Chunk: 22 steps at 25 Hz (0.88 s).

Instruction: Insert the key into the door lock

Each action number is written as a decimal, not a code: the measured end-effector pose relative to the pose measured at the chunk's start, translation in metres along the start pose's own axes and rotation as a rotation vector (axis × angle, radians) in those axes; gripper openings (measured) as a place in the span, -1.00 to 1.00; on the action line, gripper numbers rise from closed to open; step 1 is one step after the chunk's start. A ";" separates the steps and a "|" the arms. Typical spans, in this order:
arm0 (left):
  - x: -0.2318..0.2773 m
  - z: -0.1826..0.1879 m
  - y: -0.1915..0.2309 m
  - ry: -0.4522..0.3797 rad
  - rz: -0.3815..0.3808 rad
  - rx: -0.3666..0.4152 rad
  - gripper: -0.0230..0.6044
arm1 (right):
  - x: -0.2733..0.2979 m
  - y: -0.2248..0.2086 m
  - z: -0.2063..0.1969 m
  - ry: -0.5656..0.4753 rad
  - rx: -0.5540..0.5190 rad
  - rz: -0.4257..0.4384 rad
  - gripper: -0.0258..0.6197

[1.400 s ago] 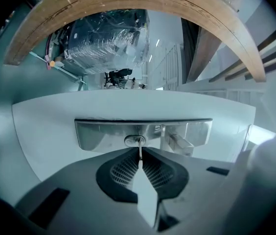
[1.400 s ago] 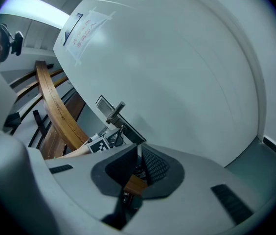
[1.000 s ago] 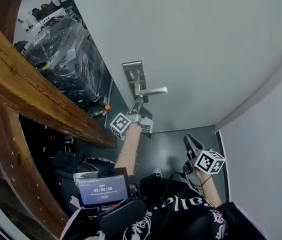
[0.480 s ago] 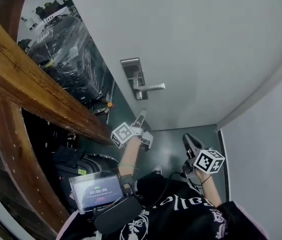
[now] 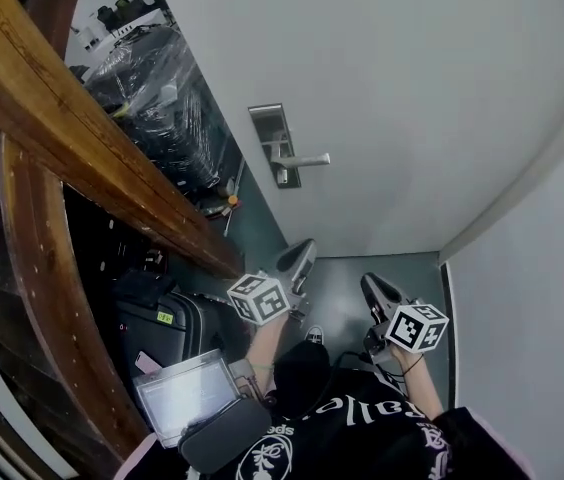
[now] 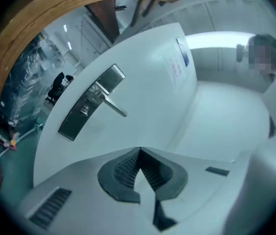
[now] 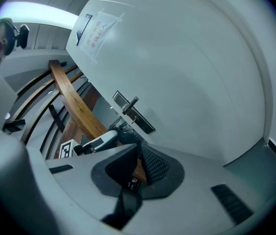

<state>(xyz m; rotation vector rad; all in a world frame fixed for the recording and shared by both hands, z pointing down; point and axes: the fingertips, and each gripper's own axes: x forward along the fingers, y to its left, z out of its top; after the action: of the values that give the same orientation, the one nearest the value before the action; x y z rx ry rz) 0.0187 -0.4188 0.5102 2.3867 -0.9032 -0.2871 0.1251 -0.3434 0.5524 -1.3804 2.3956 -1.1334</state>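
— Locating the key [image 6: 84, 110] first: where?

— Probably at the cylinder of the lock plate [image 5: 270, 146], below the lever handle [image 5: 304, 159], upper centre of the head view. Seen only as a small bright stub in the left gripper view, too small to confirm.

— Held by neither gripper, then?

— Apparently not. At lower centre, left gripper [image 5: 308, 246]: jaws just now closing up, pads together on nothing, pointed toward the door [image 5: 392, 78] yet well apart from the plate. Just right of it, right gripper [image 5: 368, 282]: jaws likewise together, nothing made out between them, low and away from the lock.

— Stage of the task?

— Judged done or nearly so: insertion complete, granting the stub as the key. Failing that, no key in sight and all of it left to do.
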 end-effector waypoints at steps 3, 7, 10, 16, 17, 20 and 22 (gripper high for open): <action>-0.015 -0.016 -0.032 0.017 0.021 0.086 -0.91 | -0.020 0.006 -0.012 0.027 -0.018 0.027 -0.81; -0.043 -0.039 -0.071 -0.017 0.033 0.131 -0.91 | -0.050 0.013 -0.036 0.087 -0.044 0.065 -0.81; -0.072 -0.066 -0.090 -0.021 0.076 0.122 -0.91 | -0.075 0.018 -0.061 0.135 -0.052 0.094 -0.81; -0.126 -0.124 -0.122 0.080 0.165 0.150 -0.91 | -0.111 0.021 -0.116 0.231 -0.026 0.125 -0.81; -0.134 -0.130 -0.126 0.098 0.178 0.168 -0.91 | -0.114 0.023 -0.125 0.250 -0.025 0.130 -0.81; -0.150 -0.134 -0.136 0.123 0.199 0.225 -0.91 | -0.119 0.037 -0.141 0.288 -0.043 0.160 -0.81; -0.158 -0.132 -0.142 0.129 0.201 0.253 -0.91 | -0.122 0.049 -0.147 0.297 -0.061 0.176 -0.81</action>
<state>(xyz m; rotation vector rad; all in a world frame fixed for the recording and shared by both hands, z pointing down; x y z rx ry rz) 0.0273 -0.1704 0.5366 2.4803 -1.1663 0.0623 0.0912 -0.1537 0.5954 -1.0535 2.7118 -1.3053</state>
